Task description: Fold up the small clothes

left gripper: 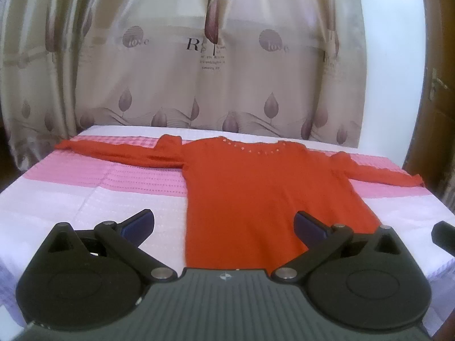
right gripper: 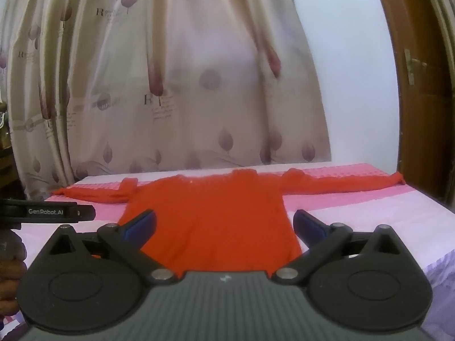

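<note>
A red long-sleeved sweater (left gripper: 250, 187) lies flat on the pink and white bedspread (left gripper: 93, 190), sleeves spread to both sides, neckline with small beads toward the curtain. My left gripper (left gripper: 224, 224) is open and empty, hovering above the sweater's near hem, left of its middle. In the right wrist view the sweater (right gripper: 216, 213) lies straight ahead. My right gripper (right gripper: 224, 224) is open and empty above the near hem. The left gripper's body (right gripper: 48, 212) shows at the left edge of the right wrist view.
A beige curtain (left gripper: 199, 71) with leaf prints hangs behind the bed. A wooden door (right gripper: 421, 85) stands at the right beside a white wall. The bed's right edge (left gripper: 443, 207) is close to the sweater's right sleeve.
</note>
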